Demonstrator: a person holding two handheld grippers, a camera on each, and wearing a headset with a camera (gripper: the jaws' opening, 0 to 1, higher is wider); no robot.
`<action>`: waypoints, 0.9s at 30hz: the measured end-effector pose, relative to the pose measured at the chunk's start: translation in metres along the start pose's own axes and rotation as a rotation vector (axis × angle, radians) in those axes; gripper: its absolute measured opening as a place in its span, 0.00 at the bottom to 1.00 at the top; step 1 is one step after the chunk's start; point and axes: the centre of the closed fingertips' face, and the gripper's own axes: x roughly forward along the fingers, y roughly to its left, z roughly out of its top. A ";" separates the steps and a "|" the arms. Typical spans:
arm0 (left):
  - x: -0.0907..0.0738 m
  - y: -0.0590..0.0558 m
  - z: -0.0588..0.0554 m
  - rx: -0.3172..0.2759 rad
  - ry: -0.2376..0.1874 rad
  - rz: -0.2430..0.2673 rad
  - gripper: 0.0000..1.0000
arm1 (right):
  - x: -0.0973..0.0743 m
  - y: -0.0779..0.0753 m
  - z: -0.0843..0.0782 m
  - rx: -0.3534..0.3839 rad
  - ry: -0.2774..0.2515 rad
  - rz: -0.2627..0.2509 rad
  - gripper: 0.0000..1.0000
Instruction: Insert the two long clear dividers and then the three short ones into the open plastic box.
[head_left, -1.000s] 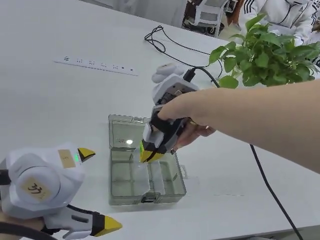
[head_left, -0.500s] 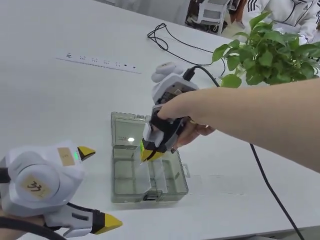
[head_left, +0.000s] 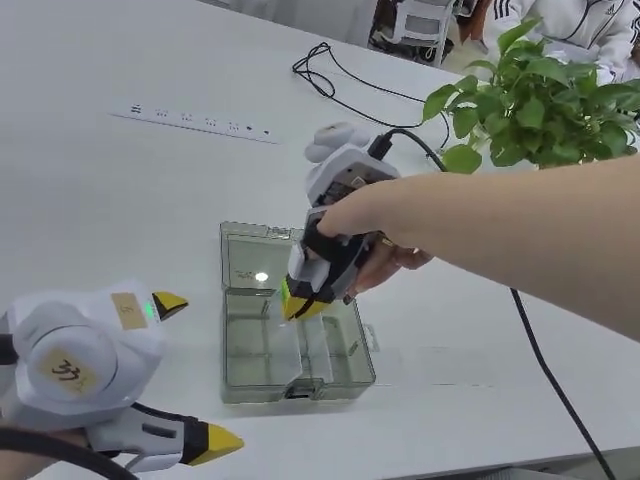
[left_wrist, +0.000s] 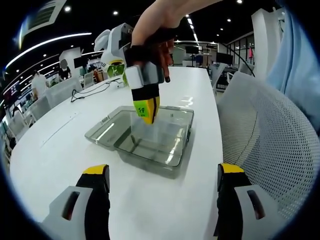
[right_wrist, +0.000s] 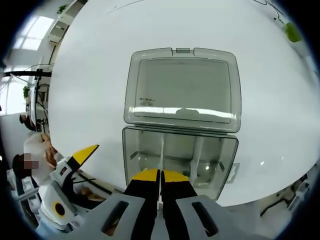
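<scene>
Two yellow-tipped jaws of the left gripper (head_left: 197, 372) stand spread and empty at the near left of the white table (head_left: 120, 200), just short of the plastic box (head_left: 250, 388), which lies with its lid thrown back. Over the box's base, the right gripper (head_left: 300, 308) pinches a clear divider (right_wrist: 162, 150), its tips dipping inside. To seat it well, I'd hold the sheet upright, line both ends up with the wall slots, then press straight down. The right gripper view shows the sheet edge-on, with what may be a second divider (right_wrist: 197, 155) beside it; from overhead the clear plastic all but vanishes. Far right stands a leafy plant (head_left: 530, 110).
</scene>
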 end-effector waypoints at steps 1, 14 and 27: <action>-0.001 0.000 0.000 0.001 0.001 0.001 0.91 | 0.001 0.001 0.000 -0.012 0.001 -0.005 0.02; 0.000 -0.001 -0.002 -0.006 0.003 -0.001 0.90 | 0.011 0.008 0.001 -0.100 0.000 -0.050 0.02; -0.001 0.000 -0.005 -0.013 0.006 0.005 0.90 | 0.019 0.015 -0.012 -0.166 -0.015 -0.081 0.03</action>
